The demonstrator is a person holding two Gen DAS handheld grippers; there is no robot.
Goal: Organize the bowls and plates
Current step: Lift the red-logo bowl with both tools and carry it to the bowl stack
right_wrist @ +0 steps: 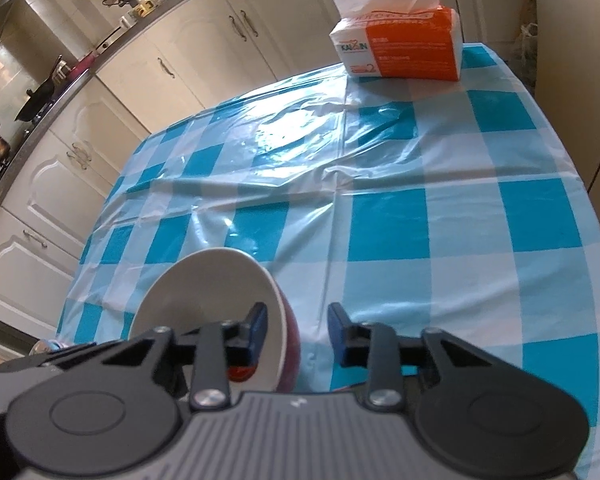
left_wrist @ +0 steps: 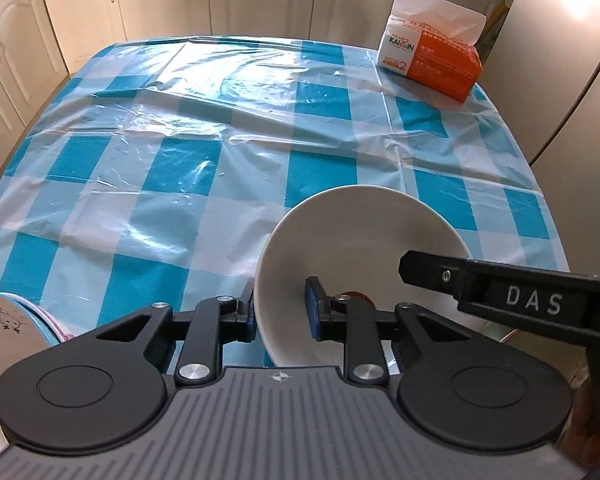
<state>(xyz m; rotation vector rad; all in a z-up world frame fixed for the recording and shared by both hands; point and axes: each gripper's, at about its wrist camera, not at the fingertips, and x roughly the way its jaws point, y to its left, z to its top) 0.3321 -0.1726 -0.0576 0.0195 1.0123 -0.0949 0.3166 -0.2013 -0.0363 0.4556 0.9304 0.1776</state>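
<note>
Left wrist view: the left gripper point(left_wrist: 282, 316) has its jaws around the near rim of a white bowl point(left_wrist: 356, 256), tilted up above the checkered table point(left_wrist: 180, 128), and the right gripper's arm covers its right edge, so actual contact is hard to tell. Right wrist view: the right gripper point(right_wrist: 298, 330) has its jaws spread either side of the bowl's point(right_wrist: 204, 292) red-sided wall, with its lower part cut off behind the gripper.

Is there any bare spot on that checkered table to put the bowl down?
Plenty: the tablecloth is bare from the bowl out to the tissue pack in the far right corner. It is crowded only near the front left, by the cartoon-printed dish.
</note>
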